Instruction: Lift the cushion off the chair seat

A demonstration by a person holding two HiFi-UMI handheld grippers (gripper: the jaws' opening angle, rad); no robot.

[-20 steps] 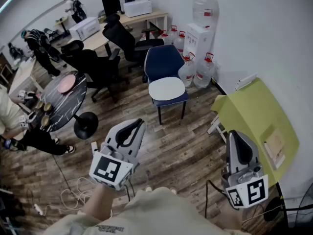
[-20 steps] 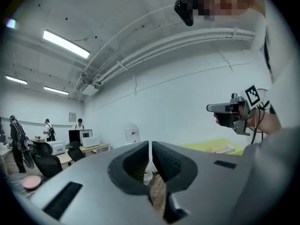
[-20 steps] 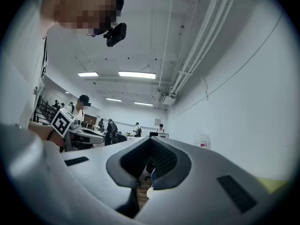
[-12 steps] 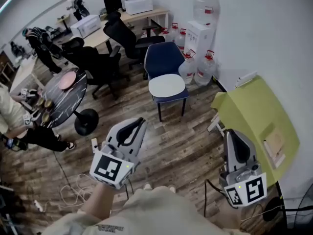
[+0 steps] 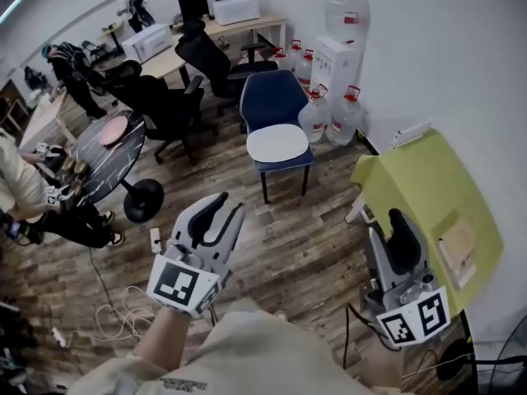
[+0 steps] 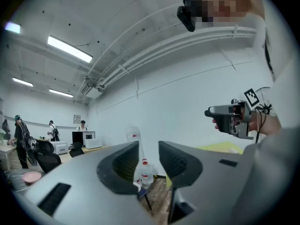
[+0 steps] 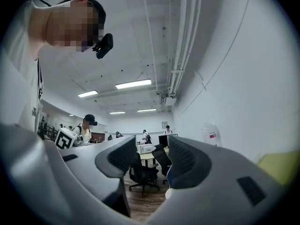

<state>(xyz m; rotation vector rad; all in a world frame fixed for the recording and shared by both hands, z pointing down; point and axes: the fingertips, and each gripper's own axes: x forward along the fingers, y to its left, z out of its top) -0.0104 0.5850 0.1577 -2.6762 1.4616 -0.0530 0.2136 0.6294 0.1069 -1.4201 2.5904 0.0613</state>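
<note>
A blue chair (image 5: 274, 99) stands by the far wall, and a round white cushion (image 5: 280, 144) lies flat on its seat. My left gripper (image 5: 226, 206) hovers over the wood floor well short of the chair, pointing toward it. Its jaws stand a narrow gap apart with nothing between them (image 6: 149, 161). My right gripper (image 5: 395, 219) is at the right, beside the yellow-green table, open and empty (image 7: 152, 158). Both are far from the cushion. In the right gripper view a sliver of the blue chair (image 7: 169, 176) shows by the right jaw.
A yellow-green table (image 5: 432, 192) stands close on the right. Water bottles (image 5: 329, 118) and a dispenser (image 5: 338, 56) line the wall behind the chair. Black office chairs (image 5: 169, 105) and a round black table (image 5: 103, 167) stand to the left, with people nearby. Cables (image 5: 123, 319) lie on the floor.
The right gripper has risen a little and its fingers point more upward. The left gripper has drifted slightly left. The cushion and chair have not moved.
</note>
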